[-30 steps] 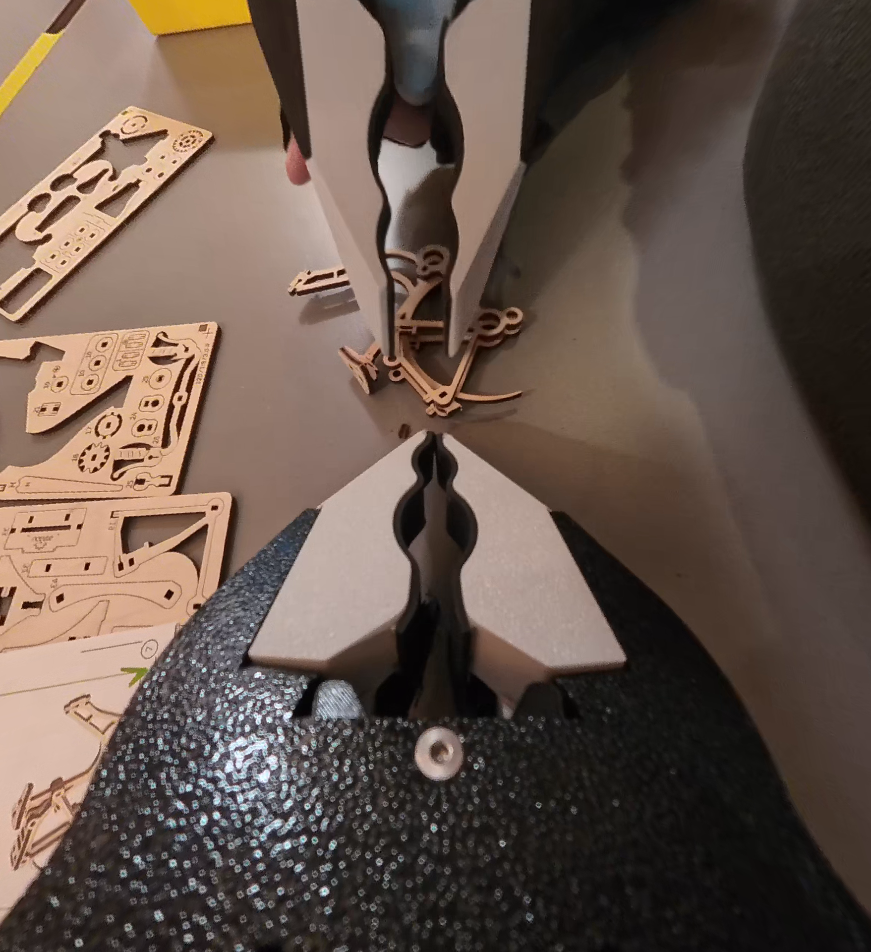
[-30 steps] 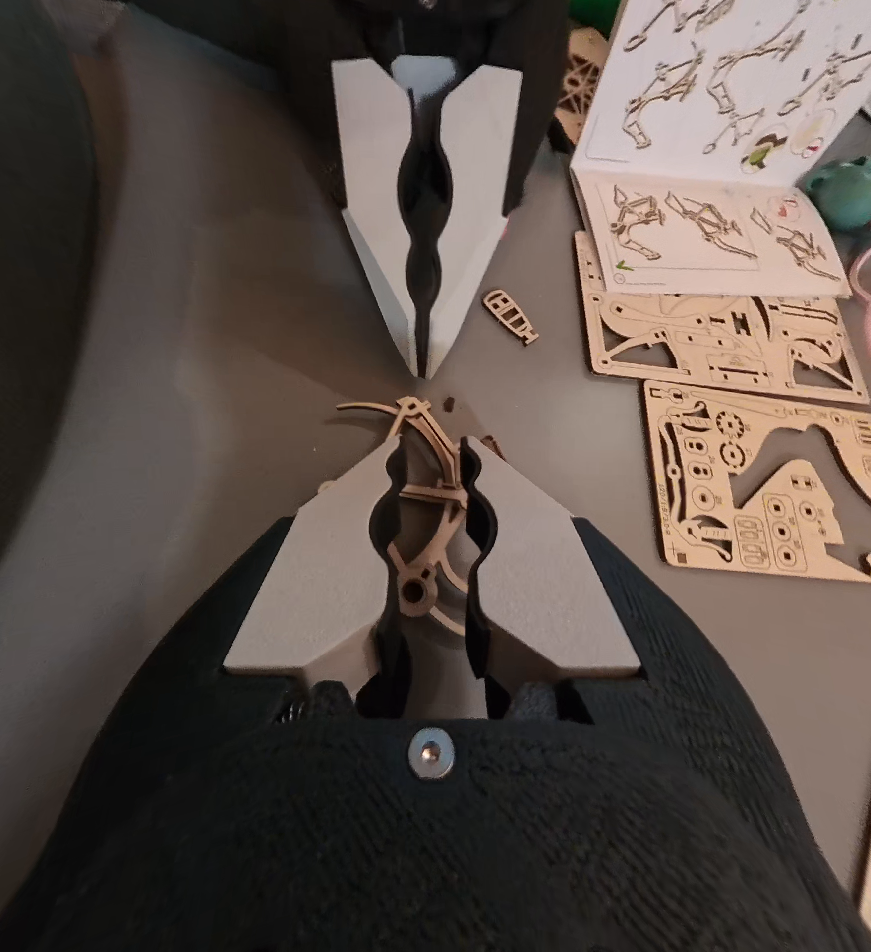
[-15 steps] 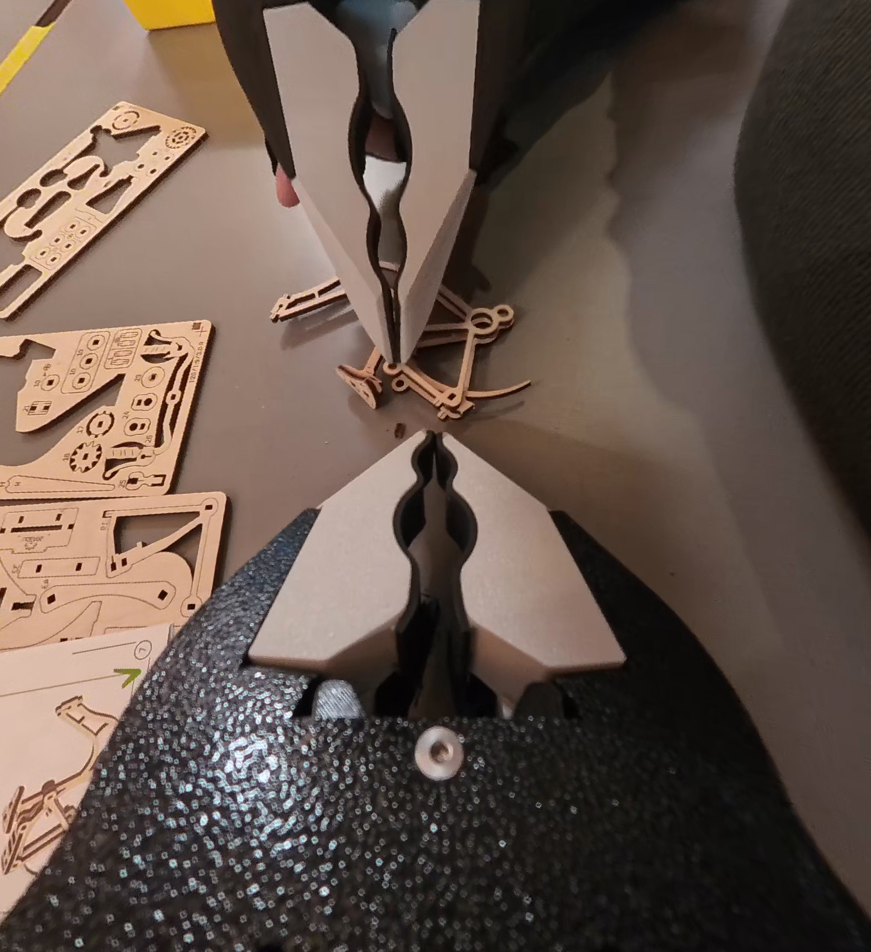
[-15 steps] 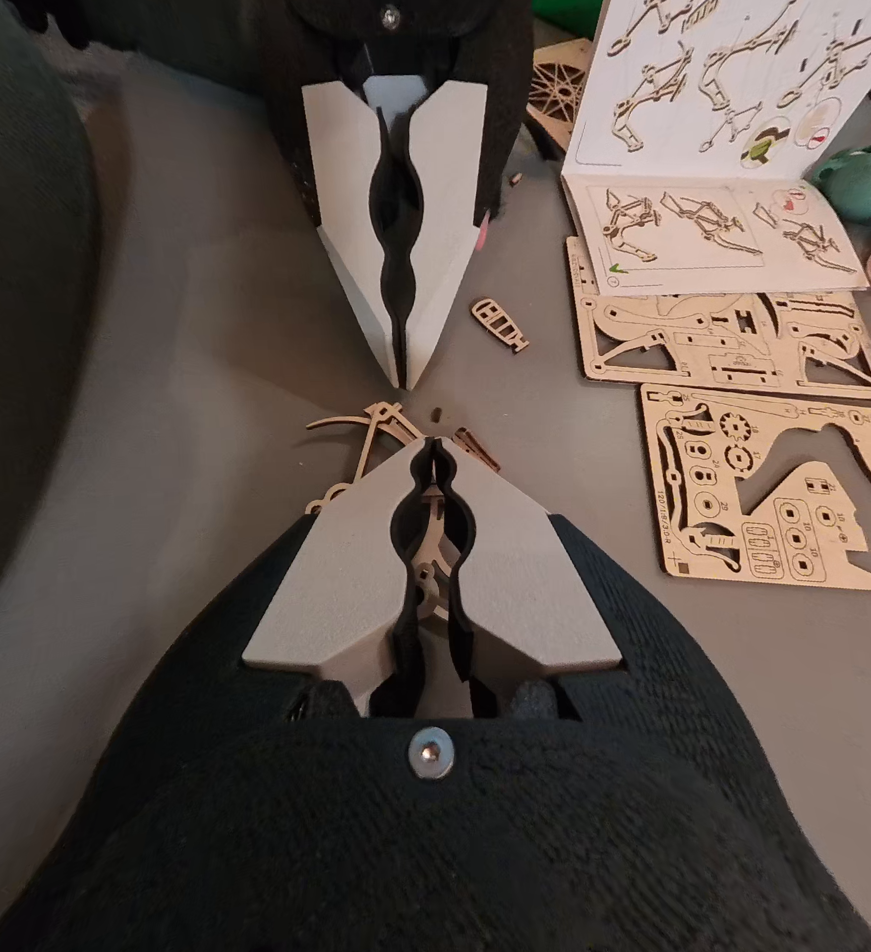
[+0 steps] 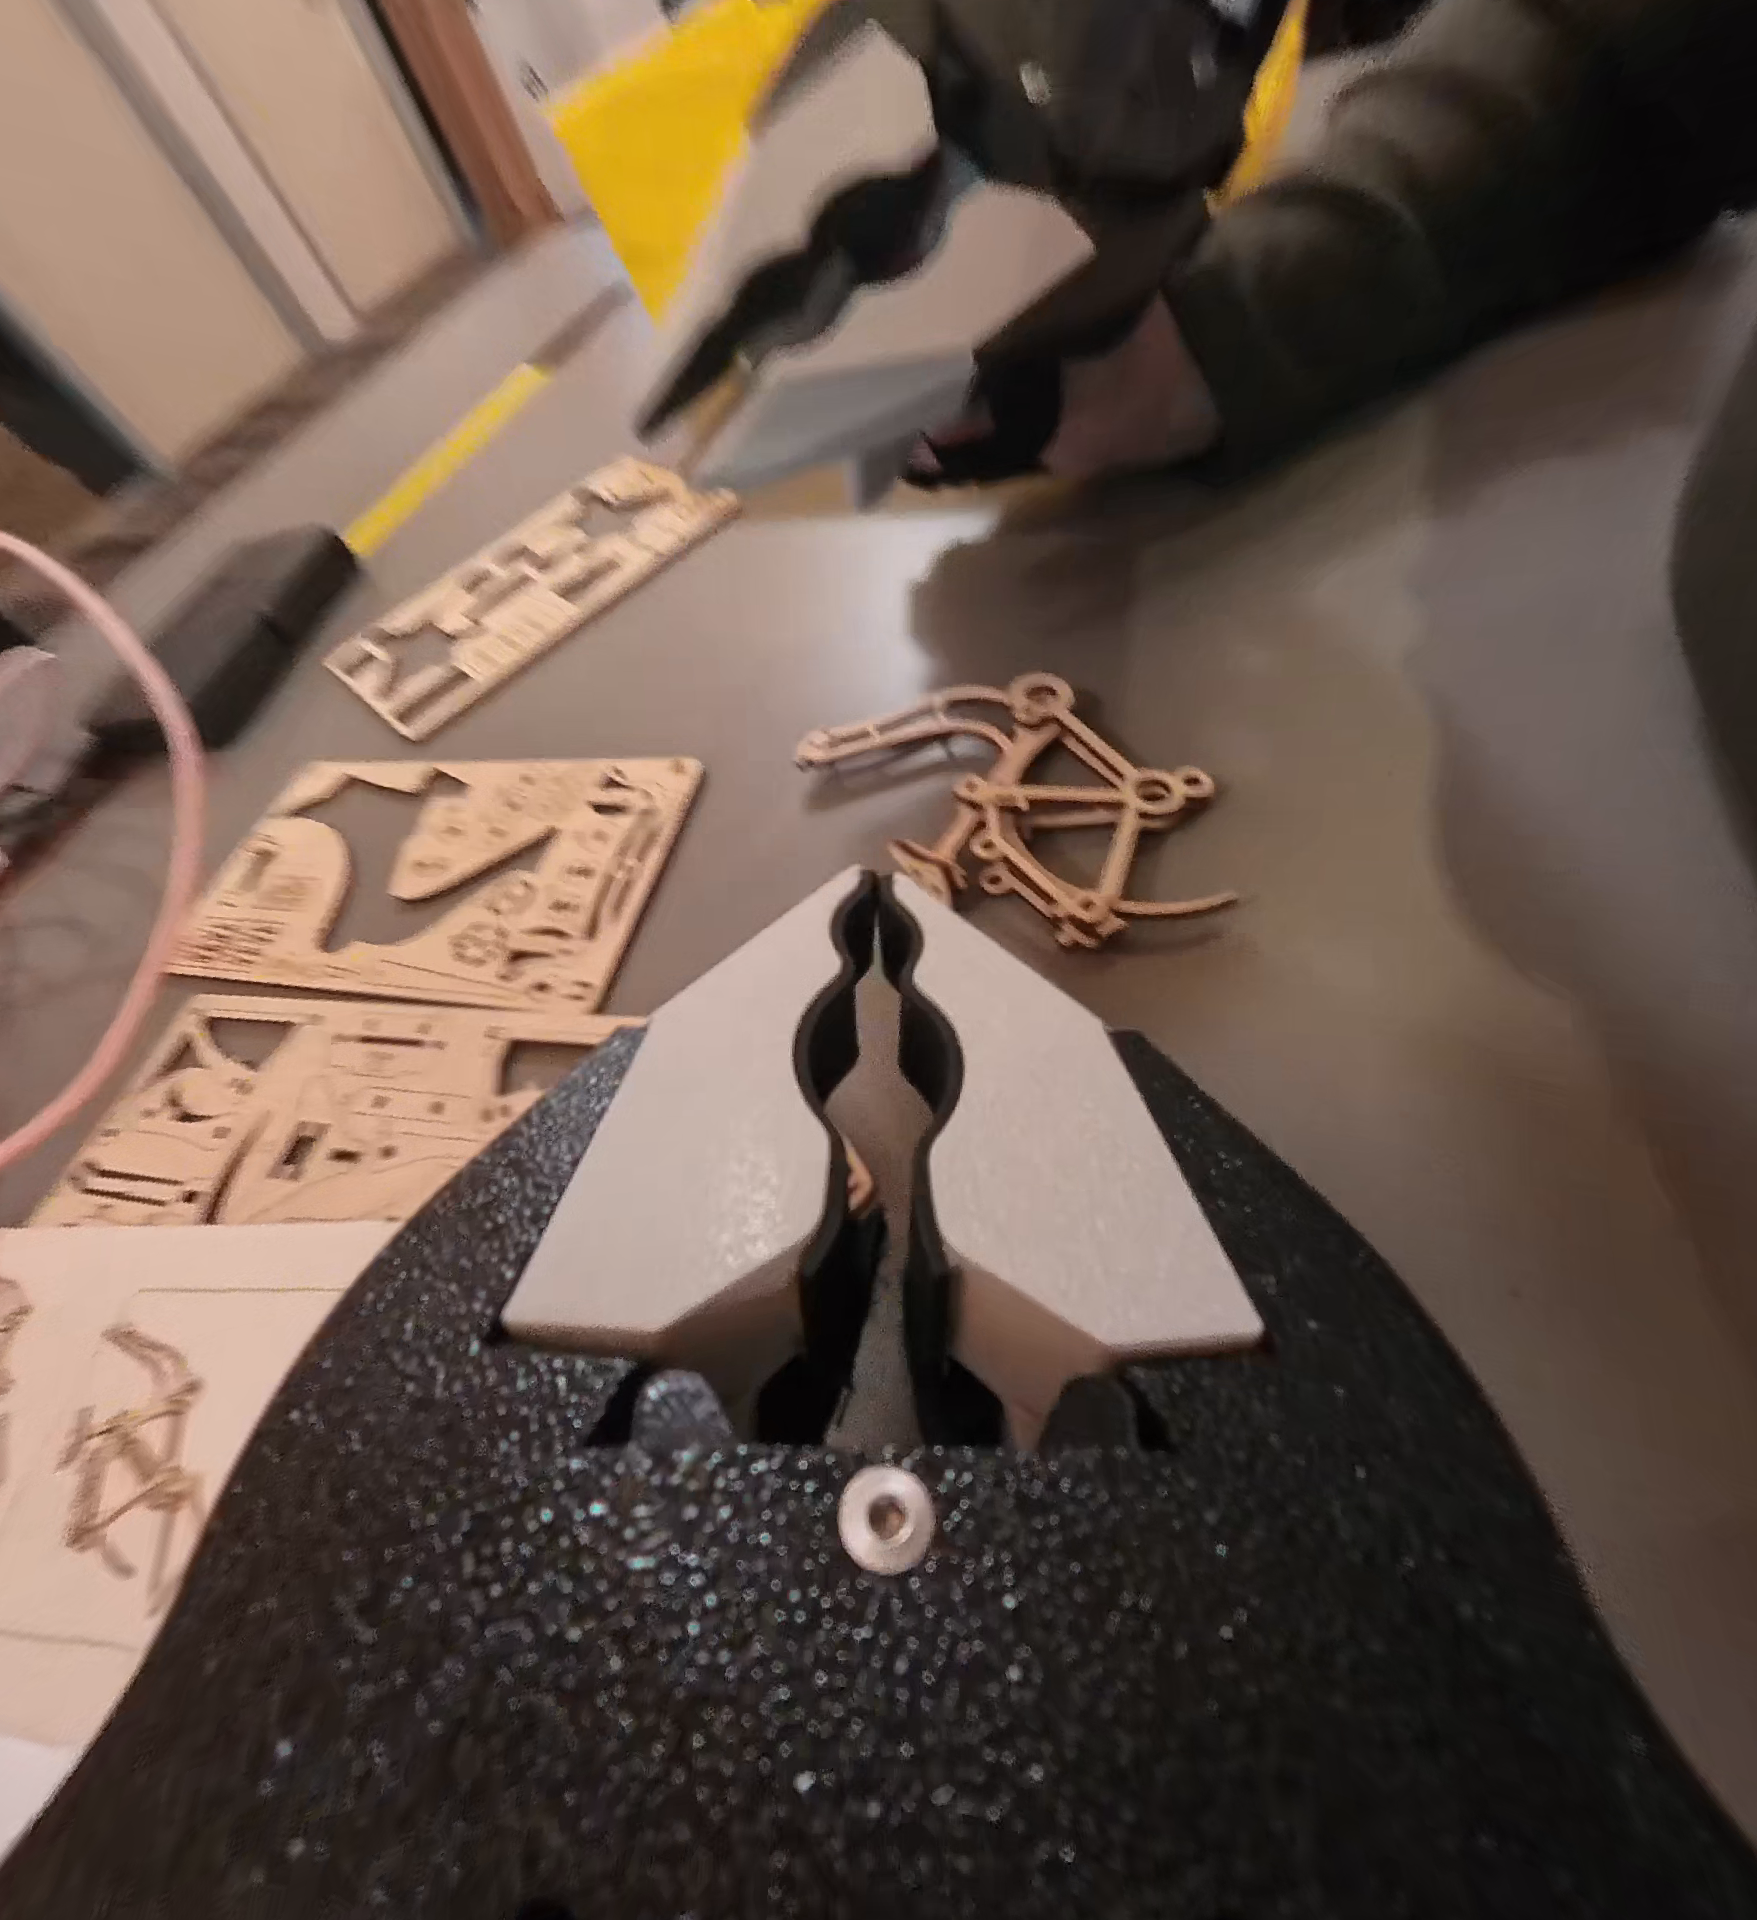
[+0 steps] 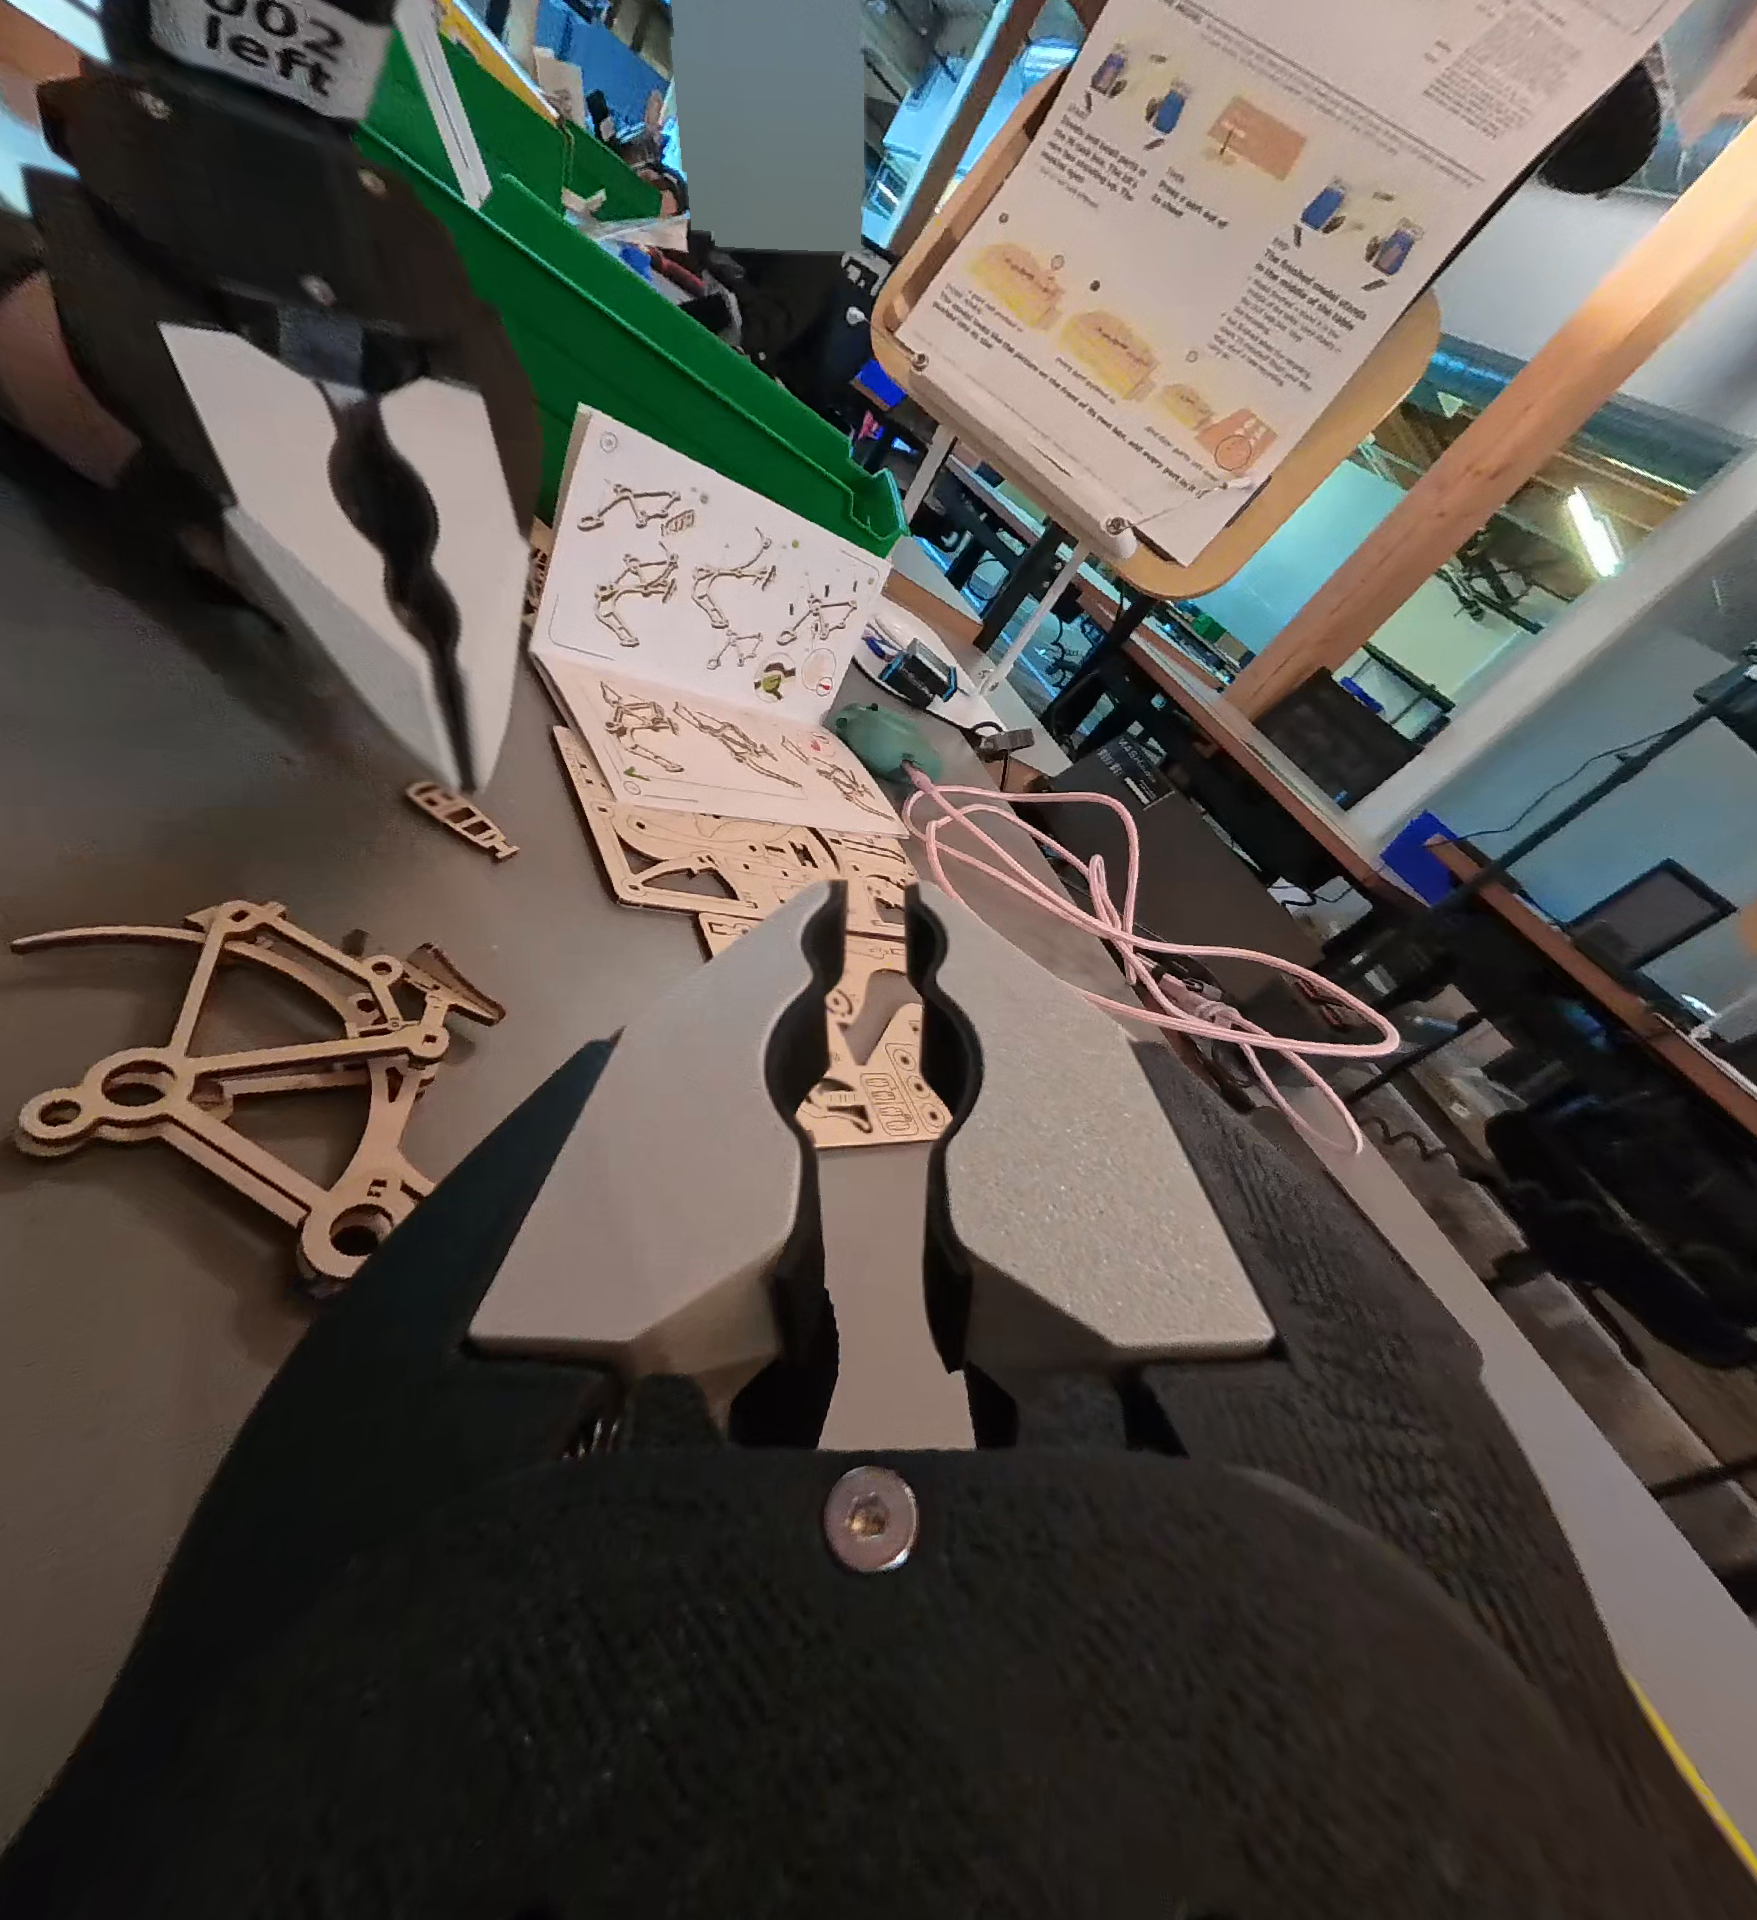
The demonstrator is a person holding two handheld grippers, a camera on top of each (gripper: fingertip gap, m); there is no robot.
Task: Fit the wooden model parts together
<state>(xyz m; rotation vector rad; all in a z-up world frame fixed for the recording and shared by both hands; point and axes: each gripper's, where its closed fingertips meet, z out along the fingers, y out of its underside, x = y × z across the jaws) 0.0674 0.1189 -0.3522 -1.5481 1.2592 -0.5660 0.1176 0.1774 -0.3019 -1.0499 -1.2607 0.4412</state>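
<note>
— Where is the wooden model?
— Flat on the grey worktop [image 6: 126,1455], the wooden model [image 6: 261,1060] lies left of the right gripper [image 6: 872,914] — fingers spread, empty.
— And the other?
— The left gripper [image 5: 876,883] has fingers pressed together; the model sits just ahead-right of their tips.

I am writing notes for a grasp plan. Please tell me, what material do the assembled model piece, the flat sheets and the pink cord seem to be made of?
Assembled model piece: thin pale plywood, matte, with darker brown cut edges, probably laser-cut.
Flat sheets: the same light wood, flat, with cut outlines and empty holes.
Pink cord: seemingly a braided textile cord, soft, lying in loose loops; the material is uncertain.
</note>
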